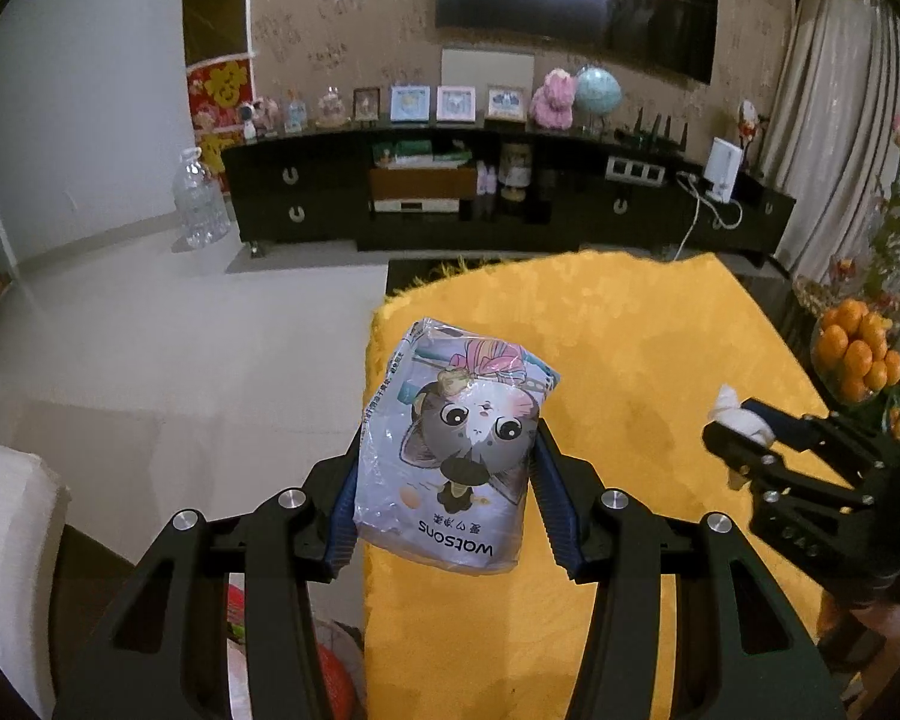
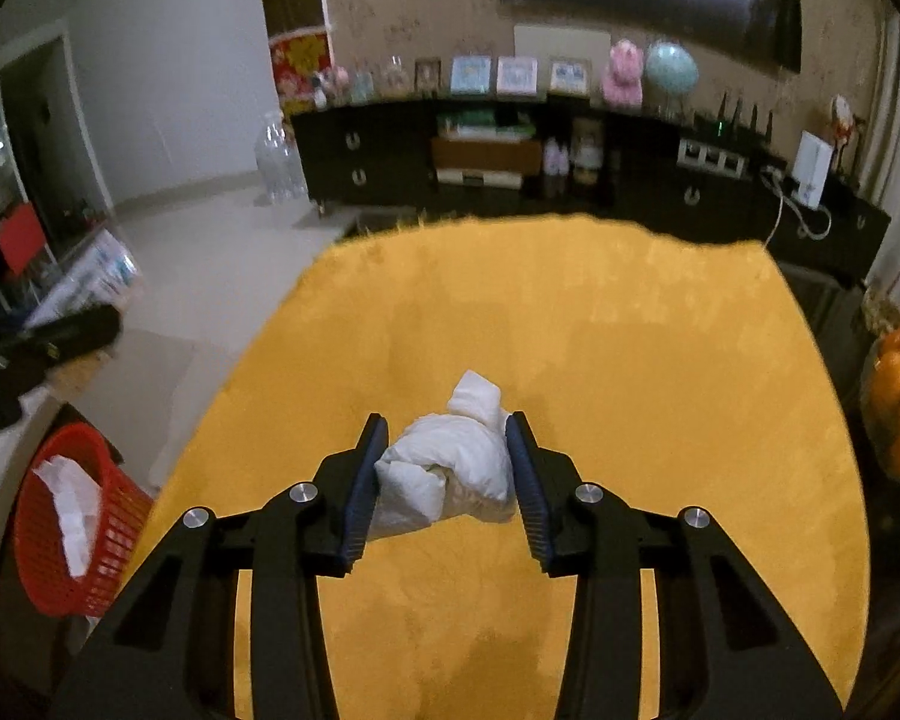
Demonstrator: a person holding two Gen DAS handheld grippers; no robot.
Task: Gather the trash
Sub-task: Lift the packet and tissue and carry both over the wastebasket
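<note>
Yellow bench [image 1: 660, 348] fills both frames' centres; my left claw [image 1: 447, 468] clamps a tissue pack [image 1: 456, 444], my right claw [image 2: 447, 474] clamps a tissue wad [image 2: 450, 468].

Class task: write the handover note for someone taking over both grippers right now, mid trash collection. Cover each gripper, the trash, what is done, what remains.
Left gripper: shut on the Watsons tissue packet, held up over the left edge of the yellow tablecloth.
Right gripper: shut on the crumpled white tissue, above the cloth.
Red basket: on the floor left of the table, white paper already inside.
Done: both pieces picked up.
Left: carry each to the basket and release.
</note>
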